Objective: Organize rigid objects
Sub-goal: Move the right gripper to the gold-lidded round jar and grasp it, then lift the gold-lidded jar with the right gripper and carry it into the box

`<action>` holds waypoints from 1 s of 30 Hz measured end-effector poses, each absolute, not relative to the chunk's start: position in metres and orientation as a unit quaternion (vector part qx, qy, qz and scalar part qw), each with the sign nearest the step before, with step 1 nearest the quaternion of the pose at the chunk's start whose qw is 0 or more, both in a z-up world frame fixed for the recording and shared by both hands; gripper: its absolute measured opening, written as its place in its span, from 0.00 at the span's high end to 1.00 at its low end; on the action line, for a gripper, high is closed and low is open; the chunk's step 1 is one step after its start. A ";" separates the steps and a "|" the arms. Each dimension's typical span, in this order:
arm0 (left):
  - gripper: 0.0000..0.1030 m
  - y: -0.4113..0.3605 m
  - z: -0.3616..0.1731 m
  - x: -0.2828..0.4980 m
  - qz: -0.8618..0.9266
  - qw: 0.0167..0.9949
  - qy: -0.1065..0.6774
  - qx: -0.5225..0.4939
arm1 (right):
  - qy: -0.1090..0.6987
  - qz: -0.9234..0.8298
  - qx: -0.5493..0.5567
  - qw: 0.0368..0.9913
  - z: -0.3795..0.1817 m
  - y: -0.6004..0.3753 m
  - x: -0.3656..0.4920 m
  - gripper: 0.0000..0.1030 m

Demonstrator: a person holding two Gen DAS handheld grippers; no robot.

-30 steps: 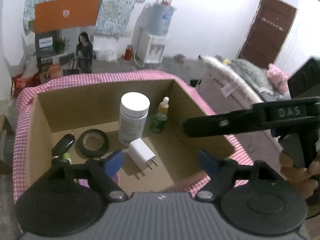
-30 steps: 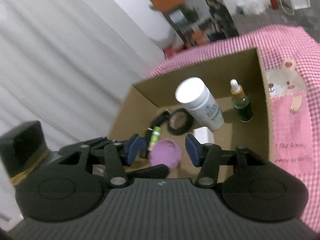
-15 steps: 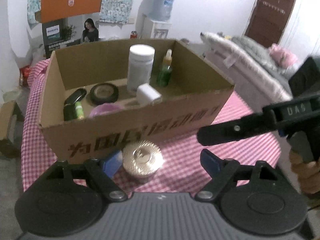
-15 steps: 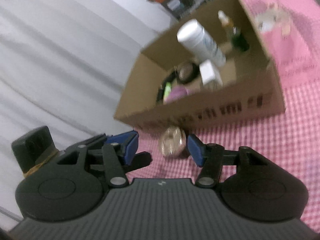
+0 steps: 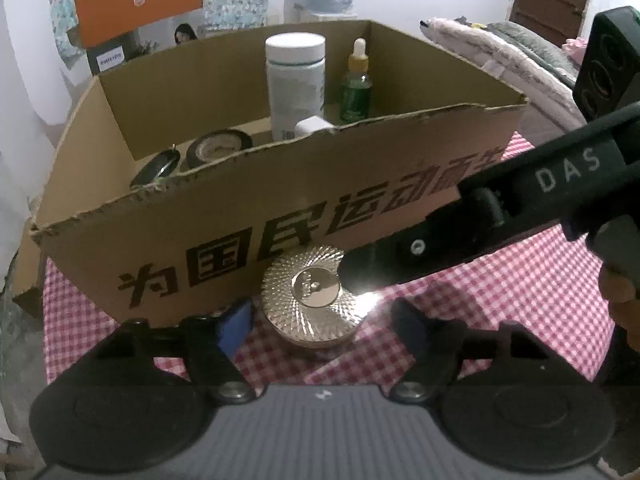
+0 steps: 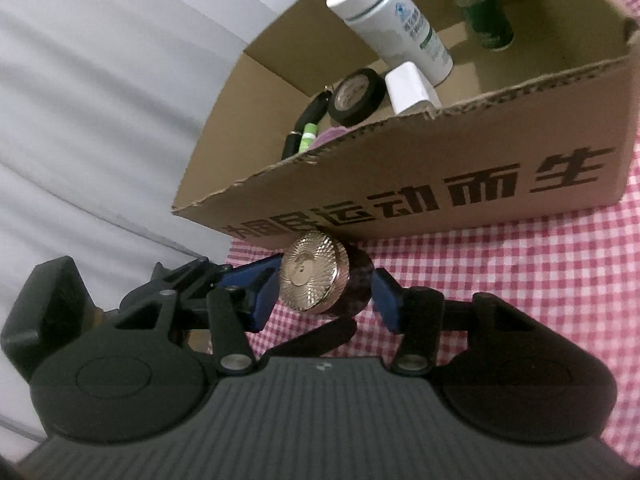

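A round jar with a ribbed gold lid [image 5: 316,300] stands upright on the pink checked cloth, just in front of the cardboard box [image 5: 280,216]. My left gripper [image 5: 320,320] straddles it with its jaws closing. A gap still shows on each side of the jar. My right gripper [image 6: 324,300] reaches in from the right, also closing, and its blue pads [image 6: 262,300] touch both sides of the jar [image 6: 312,280]. In the left wrist view, one right finger [image 5: 360,268] overlaps the lid's rim.
Inside the box stand a white bottle [image 5: 296,80] and a green dropper bottle [image 5: 355,88]. A white charger [image 6: 410,88], a black tape roll [image 6: 356,96], a black and green pen-like item [image 6: 306,136] and something purple lie there too. A person's hand [image 5: 618,292] holds the right gripper.
Both grippers have sunk from above the box to the cloth in front of it. The gold-lidded jar now sits between both pairs of fingers, and both jaws have narrowed.
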State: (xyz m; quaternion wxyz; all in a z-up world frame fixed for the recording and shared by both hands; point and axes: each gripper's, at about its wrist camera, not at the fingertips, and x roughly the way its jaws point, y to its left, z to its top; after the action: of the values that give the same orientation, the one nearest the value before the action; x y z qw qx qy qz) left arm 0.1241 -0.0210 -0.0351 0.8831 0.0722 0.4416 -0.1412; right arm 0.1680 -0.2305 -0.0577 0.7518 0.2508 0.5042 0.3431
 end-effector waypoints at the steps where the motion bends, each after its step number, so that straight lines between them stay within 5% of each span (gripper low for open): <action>1: 0.32 -0.020 -0.037 0.126 -0.140 0.882 0.444 0.071 | 0.506 0.344 0.249 0.750 -0.060 -0.228 0.170 0.55; 6: 0.42 -0.019 -0.040 0.132 -0.139 0.882 0.446 0.066 | 0.513 0.353 0.244 0.743 -0.064 -0.218 0.177 0.61; 30: 0.44 -0.033 -0.011 0.098 -0.156 0.895 0.415 0.050 | 0.479 0.354 0.208 0.776 -0.028 -0.230 0.142 0.69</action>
State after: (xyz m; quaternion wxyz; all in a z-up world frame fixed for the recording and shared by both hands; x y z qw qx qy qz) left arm 0.0984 -0.0334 -0.0107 0.8948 0.0501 0.4151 -0.1564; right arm 0.1419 -0.2297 -0.0276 0.7759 0.2082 0.4790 0.3538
